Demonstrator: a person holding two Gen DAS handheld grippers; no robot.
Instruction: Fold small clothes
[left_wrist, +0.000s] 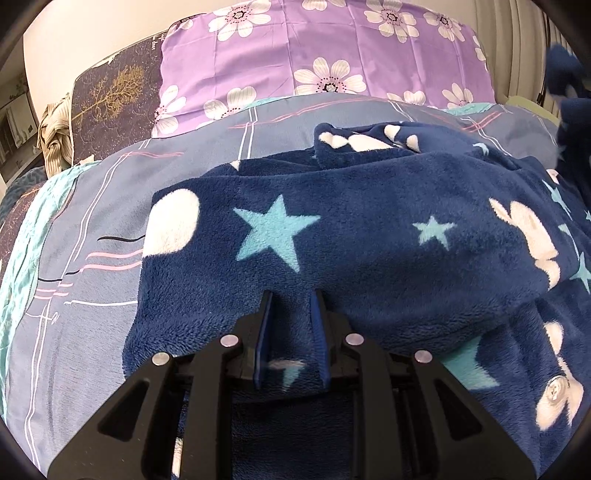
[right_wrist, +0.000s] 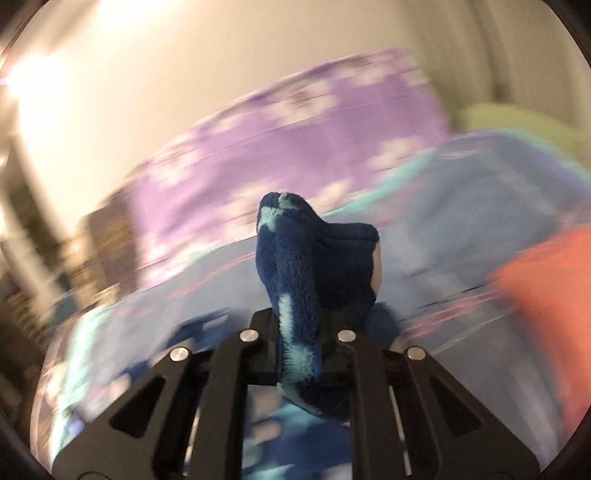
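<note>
A navy fleece garment (left_wrist: 369, 229) with light blue stars and white rabbit shapes lies spread on the bed. In the left wrist view my left gripper (left_wrist: 291, 306) sits at its near edge, with both blue pads closed on a fold of the fleece. In the blurred right wrist view my right gripper (right_wrist: 306, 321) is shut on a bunched corner of the same fleece (right_wrist: 295, 258), which stands up above the jaws and hides the fingertips. A lifted, blurred piece of navy fleece (left_wrist: 565, 74) shows at the far right of the left wrist view.
The bed has a blue-grey striped sheet (left_wrist: 92, 221). A purple floral pillow (left_wrist: 314, 55) and a dark pillow with a gold tree (left_wrist: 114, 96) lean at the head. A striped cloth (left_wrist: 55, 136) lies at the left, and an orange cloth (right_wrist: 546, 295) at the right.
</note>
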